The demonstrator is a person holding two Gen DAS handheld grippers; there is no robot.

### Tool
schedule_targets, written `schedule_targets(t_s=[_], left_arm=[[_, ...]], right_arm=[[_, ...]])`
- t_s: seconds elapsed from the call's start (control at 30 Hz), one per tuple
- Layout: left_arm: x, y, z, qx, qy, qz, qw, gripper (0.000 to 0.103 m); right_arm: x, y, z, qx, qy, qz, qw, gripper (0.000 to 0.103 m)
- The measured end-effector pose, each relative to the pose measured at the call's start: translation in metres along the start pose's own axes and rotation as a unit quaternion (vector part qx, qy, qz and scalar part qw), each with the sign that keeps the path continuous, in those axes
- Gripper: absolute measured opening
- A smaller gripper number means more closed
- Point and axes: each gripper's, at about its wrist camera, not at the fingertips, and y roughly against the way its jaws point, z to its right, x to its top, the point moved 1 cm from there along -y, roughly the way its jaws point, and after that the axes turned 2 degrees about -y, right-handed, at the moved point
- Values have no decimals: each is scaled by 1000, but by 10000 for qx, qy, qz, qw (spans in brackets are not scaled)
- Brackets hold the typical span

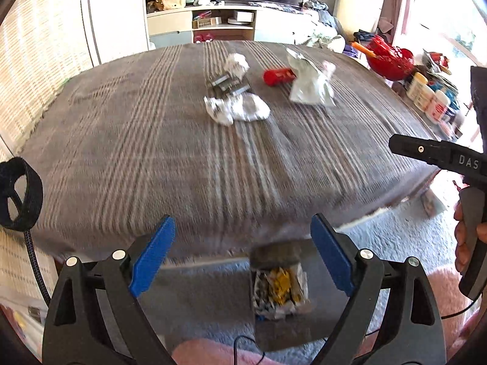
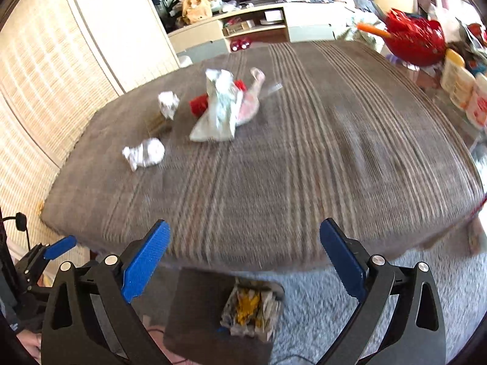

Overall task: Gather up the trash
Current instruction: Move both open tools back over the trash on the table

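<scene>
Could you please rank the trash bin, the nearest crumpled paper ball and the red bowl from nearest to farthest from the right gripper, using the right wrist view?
1. Trash bin, on the floor just below the right gripper.
2. Crumpled paper ball, left on the table.
3. Red bowl, far right corner.

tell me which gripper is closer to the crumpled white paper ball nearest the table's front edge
Left, by a narrow margin. The paper ball lies ahead and slightly right of the left gripper, but farther off to the left of the right gripper.
</scene>
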Motion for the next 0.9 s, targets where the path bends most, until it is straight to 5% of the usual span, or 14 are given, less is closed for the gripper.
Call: schedule_targets(t_s=[0.23, 0.4, 0.7, 0.9], left_arm=[[45, -31, -12, 290, -32, 25, 9996, 89], [73, -56, -18, 137, 17, 14, 9999, 89], [108, -94, -17, 186, -68, -30, 9998, 89], [116, -122, -16, 120, -80, -216, 9997, 78]], right_arm=[[49, -32, -22, 76, 124, 187, 9997, 99], [77, -60, -32, 121, 106, 233, 9996, 99], [96, -93, -35, 134, 44, 198, 9997, 98], [96, -111, -38, 246, 106, 71, 9996, 83]])
